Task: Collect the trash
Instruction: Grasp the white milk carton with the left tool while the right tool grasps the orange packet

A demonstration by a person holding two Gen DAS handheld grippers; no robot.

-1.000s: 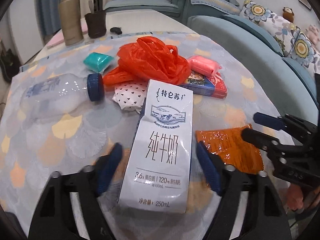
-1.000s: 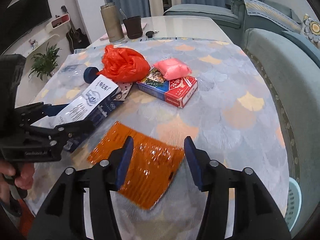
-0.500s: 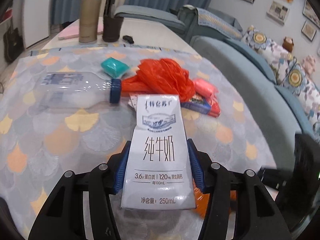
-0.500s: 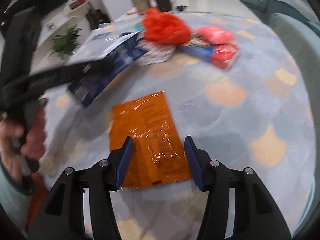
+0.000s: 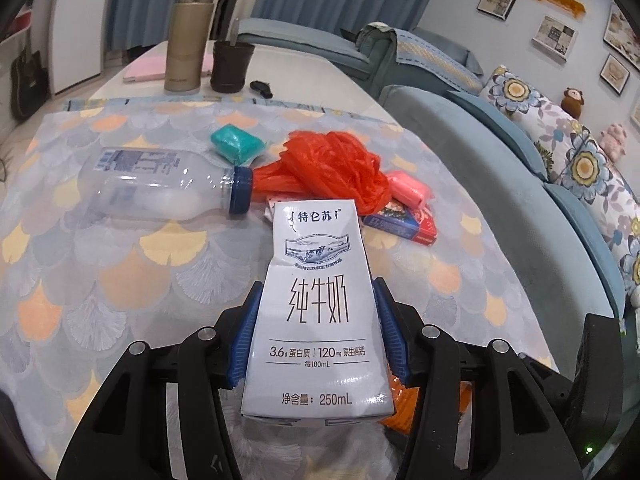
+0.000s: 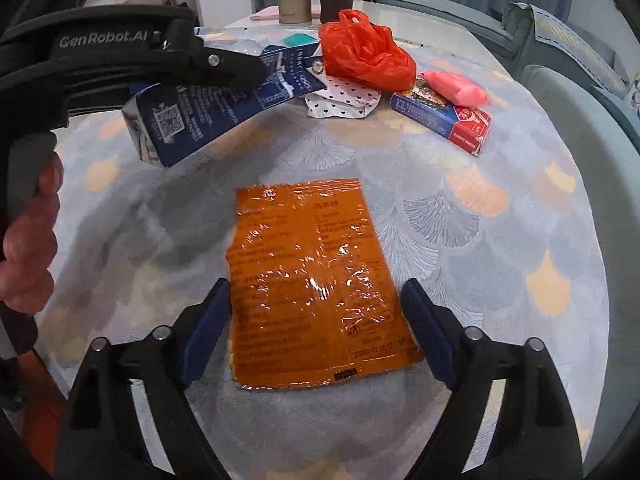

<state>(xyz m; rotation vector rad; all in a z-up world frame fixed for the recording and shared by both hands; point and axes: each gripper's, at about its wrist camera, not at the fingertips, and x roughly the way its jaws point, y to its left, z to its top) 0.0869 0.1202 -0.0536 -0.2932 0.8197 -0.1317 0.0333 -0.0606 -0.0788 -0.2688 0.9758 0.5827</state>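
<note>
Milk carton (image 5: 316, 312) lifted, left fingers (image 5: 244, 340) clamping it; right fingers (image 6: 424, 324) opening astride orange wrapper (image 6: 312, 280).

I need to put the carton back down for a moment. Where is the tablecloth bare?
Bare cloth lies right of the flat orange foil wrapper, toward the table's edge, below the blue-and-red card box. Another patch lies in front of the clear plastic bottle. It is crowded around the crumpled red plastic bag.

One milk carton (image 5: 316, 312), one bottle (image 5: 160, 184), one orange wrapper (image 6: 316, 280), two claws.
</note>
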